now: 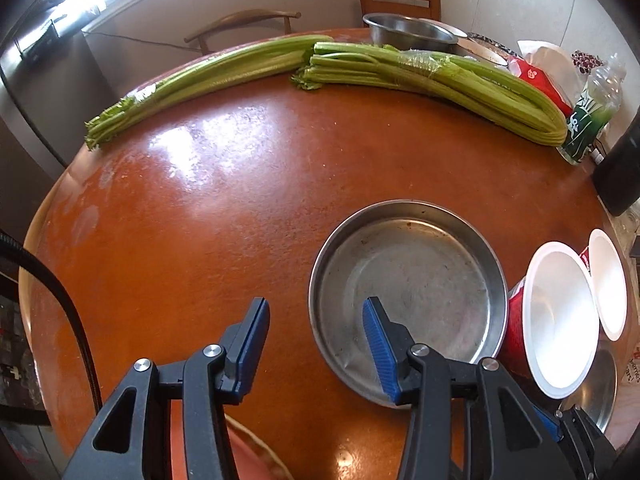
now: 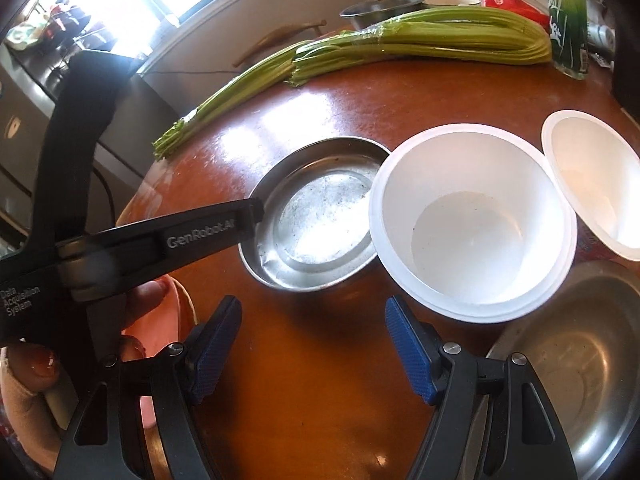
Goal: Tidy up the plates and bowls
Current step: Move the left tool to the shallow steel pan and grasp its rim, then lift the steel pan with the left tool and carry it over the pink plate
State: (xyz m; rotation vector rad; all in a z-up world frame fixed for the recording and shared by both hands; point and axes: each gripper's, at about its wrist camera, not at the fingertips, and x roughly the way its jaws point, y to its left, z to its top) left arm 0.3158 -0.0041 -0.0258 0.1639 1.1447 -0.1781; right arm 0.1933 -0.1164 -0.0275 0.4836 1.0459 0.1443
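The shallow round stainless-steel plate (image 1: 406, 300) rests on the glossy reddish-brown round table (image 1: 220, 208), touching the red-walled white disposable bowl (image 2: 472, 224). The left gripper (image 1: 316, 320) straddles the plate's near rim, jaws apart, gripping nothing. The right gripper (image 2: 314, 334) hovers over bare tabletop, jaws apart, empty.

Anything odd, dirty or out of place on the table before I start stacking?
Yes: the shallow steel dish has dark specks on its floor and a dent in its near wall, so it looks unwashed. Two long celery bunches lie across the far side of the table, away from the dishes. Nothing looks spilled.
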